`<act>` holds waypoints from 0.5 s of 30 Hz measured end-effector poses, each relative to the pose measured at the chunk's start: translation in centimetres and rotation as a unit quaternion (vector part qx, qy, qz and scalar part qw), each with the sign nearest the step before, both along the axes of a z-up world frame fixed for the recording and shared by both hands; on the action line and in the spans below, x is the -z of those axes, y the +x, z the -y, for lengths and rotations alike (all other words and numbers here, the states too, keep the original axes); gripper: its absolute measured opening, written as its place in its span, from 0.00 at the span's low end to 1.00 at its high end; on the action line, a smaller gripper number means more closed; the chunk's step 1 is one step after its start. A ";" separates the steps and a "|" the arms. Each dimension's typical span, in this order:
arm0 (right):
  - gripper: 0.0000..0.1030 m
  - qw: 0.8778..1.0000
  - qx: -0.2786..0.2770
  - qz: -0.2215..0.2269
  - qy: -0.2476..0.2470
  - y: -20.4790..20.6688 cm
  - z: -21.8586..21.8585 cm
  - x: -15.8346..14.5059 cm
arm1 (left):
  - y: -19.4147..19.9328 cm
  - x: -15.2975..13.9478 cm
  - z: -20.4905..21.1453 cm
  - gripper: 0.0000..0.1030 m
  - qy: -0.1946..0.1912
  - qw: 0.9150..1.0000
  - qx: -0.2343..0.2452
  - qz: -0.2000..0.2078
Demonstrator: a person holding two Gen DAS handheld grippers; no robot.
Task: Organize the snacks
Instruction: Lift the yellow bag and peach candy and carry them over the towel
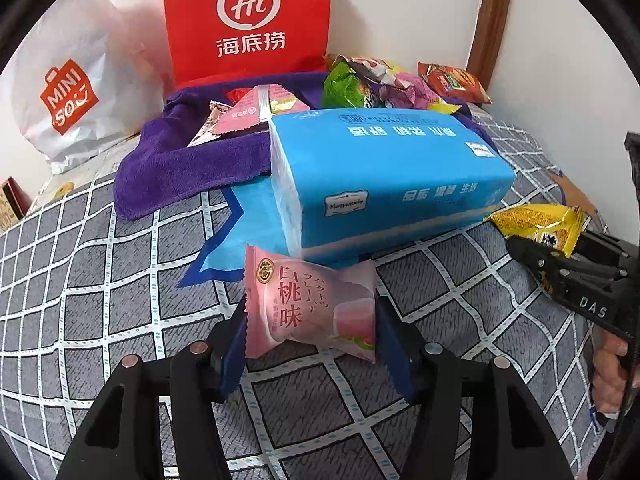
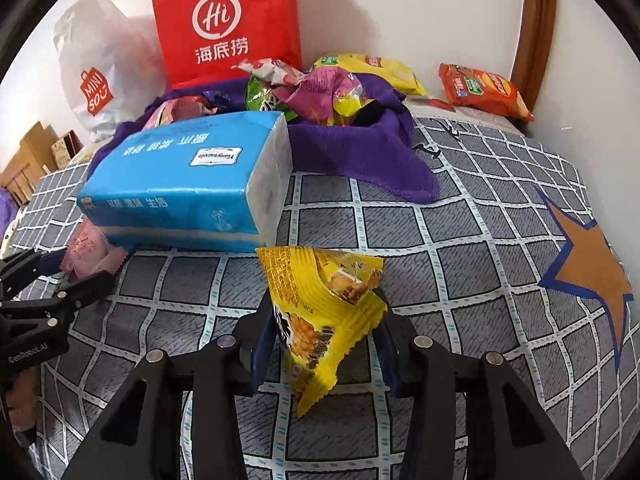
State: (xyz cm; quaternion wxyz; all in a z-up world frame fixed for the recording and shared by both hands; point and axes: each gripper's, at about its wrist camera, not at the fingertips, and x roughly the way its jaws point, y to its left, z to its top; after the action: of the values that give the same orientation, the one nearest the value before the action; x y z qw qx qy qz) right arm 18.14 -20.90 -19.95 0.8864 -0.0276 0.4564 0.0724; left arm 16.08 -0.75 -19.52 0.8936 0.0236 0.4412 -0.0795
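— Holding what, on the left?

— Clamping the left tongs (image 1: 310, 314) onto a pink packet (image 1: 308, 304), pressing a pad against each side and keeping it just above the checked bedcover (image 1: 100, 300), right in front of the blue tissue pack (image 1: 384, 176).

— And on the right?

— Clamping the right tongs (image 2: 324, 300) onto a yellow packet (image 2: 316, 280), standing it upright between the pads, near the tissue pack's right end.

— Sitting how?

— Tilting both pairs steeply down at the bed, side by side and apart. Showing a bare hand (image 1: 608, 376) behind the right pair, at the right edge of the left view.

— Doing which step, judging by this?

— Probably carrying, with one snack in each pair and neither set down yet. Leaving the rest heaped (image 2: 320, 92) on the purple towel (image 1: 192, 168) beyond the tissue pack, below the red bag (image 1: 248, 20) and the white bag (image 1: 68, 92).

— Needing what next?

— Choosing a spot for each packet, lowering gently onto the soft cover, then loosening the pads without dragging the crinkly wrappers along. Not seeing any marked place for them.
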 end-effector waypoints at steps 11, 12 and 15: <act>0.42 1.000 0.000 0.005 0.016 -0.1 0.4 -0.2 | -0.6 -0.9 -0.9 0.51 -0.018 1.000 -0.014 0.002; 0.42 1.000 0.000 0.004 0.019 -0.2 0.5 -0.3 | -0.8 -1.2 -1.1 0.51 -0.025 1.000 -0.014 -0.001; 0.41 0.999 0.007 -0.010 0.036 -0.4 0.9 -0.7 | -1.8 -2.4 -1.9 0.51 -0.046 0.999 -0.007 0.000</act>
State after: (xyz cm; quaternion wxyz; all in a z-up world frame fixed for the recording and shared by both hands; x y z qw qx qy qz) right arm 17.75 -21.84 -19.28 0.8825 0.0078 0.4629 0.0830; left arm 14.24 1.10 -17.14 0.8943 -0.0206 0.4371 -0.0934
